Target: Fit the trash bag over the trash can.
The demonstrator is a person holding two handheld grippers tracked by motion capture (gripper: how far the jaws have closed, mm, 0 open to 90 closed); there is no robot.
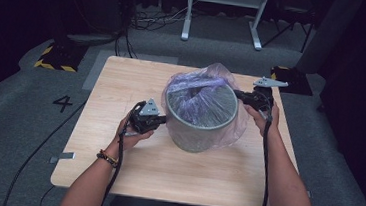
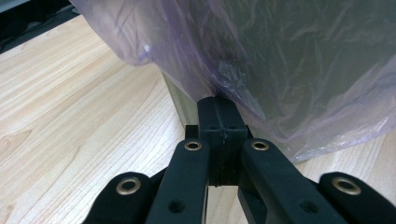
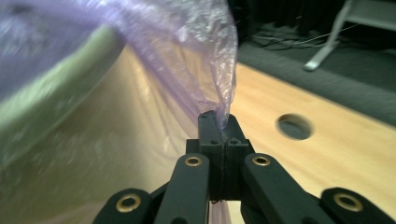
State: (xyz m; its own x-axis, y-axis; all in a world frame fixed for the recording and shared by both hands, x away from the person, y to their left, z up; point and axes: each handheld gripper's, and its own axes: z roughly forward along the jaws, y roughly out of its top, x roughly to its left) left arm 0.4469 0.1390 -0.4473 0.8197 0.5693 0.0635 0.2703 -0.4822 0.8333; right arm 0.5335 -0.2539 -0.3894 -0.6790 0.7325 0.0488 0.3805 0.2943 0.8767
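Observation:
A round grey bin (image 1: 198, 129) stands mid-table, lined with a thin purple plastic bag (image 1: 200, 84) that drapes over its rim. My left gripper (image 1: 162, 121) is low against the bin's left side. In the left gripper view its jaws (image 2: 217, 105) are shut, with a pinch of bag film (image 2: 289, 60) between the tips beside the bin wall (image 2: 180, 100). My right gripper (image 1: 237, 93) is at the bin's right rim. In the right gripper view it (image 3: 215, 119) is shut on a gathered fold of the bag (image 3: 187, 51), which stretches up from the tips; the bin (image 3: 42, 107) looks blurred.
The wooden table (image 1: 121, 92) has bare room left of and in front of the bin. A round hole (image 3: 294, 126) is in the tabletop near the right gripper. White frame legs (image 1: 223, 16) and cables lie on the floor behind. Striped bases (image 1: 57, 57) sit off the far corners.

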